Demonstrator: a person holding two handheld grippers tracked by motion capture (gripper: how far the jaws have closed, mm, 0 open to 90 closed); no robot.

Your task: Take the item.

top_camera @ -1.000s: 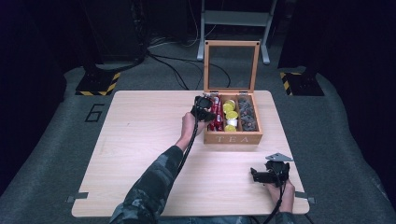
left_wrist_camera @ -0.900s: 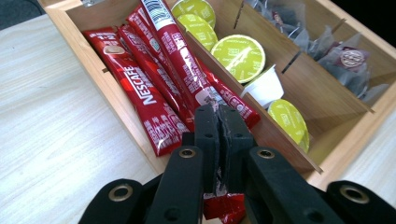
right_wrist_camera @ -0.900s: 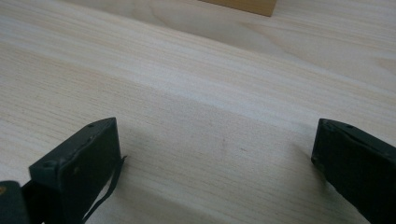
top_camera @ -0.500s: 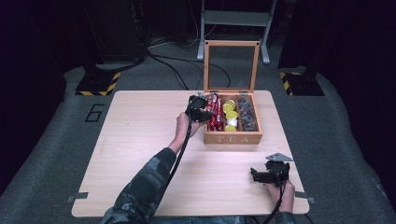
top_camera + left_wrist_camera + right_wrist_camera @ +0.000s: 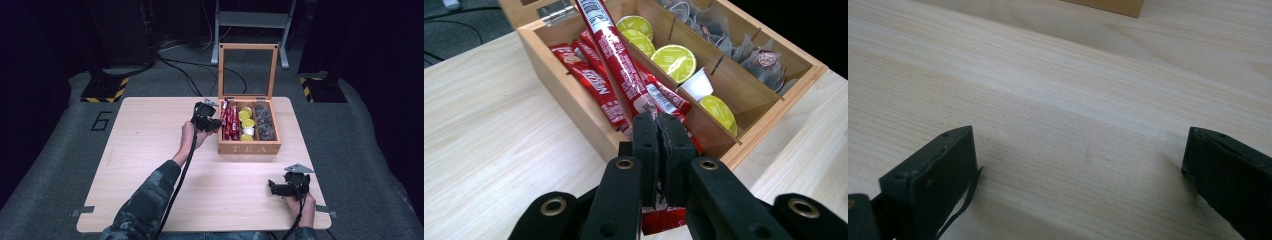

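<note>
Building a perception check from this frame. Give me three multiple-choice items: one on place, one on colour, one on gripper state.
1. Where does the tea box sit on the table?
A. near left corner
B. far right part
C. centre front

2. What colour is the sachet that the left gripper holds?
A. red
B. blue
C. white

3. How does the right gripper stand?
A. shut on a pod
B. shut, empty
C. open, empty

Answers:
1 B, the high view shows it at the far right.
2 A, its wrapper is red.
3 C, its fingers stand wide apart over bare wood.
</note>
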